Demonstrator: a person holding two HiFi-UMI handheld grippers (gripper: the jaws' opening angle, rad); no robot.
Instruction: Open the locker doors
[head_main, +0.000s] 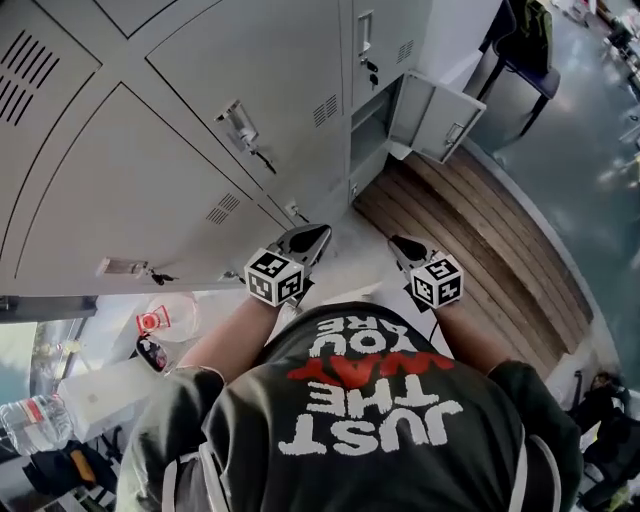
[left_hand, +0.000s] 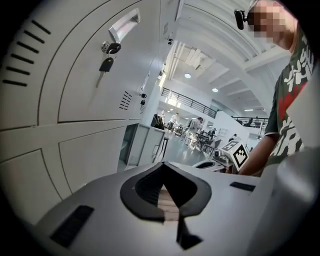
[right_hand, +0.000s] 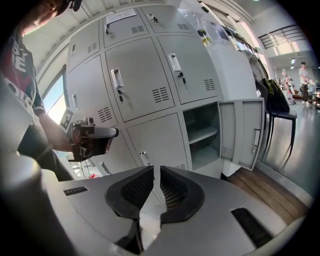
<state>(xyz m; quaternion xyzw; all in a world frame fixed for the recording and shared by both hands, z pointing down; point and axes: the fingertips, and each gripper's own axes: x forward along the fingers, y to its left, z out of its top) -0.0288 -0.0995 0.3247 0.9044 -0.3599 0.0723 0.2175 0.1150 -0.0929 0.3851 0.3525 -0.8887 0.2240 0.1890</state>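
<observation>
1 locker door (right_hand: 245, 132) open, other doors (right_hand: 140, 85) closed. Left gripper (head_main: 316, 234) pressed together; right gripper (head_main: 398, 242) barely apart, empty.

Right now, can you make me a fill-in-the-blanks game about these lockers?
1. In the right gripper view, only ____ locker door stands open.
2. Inside that open locker sits a ____.
3. In the left gripper view, a ____ hangs from the lock.
4. The brown floor strip in the head view is made of ____.

Missing words: one; shelf; key; wood.
</observation>
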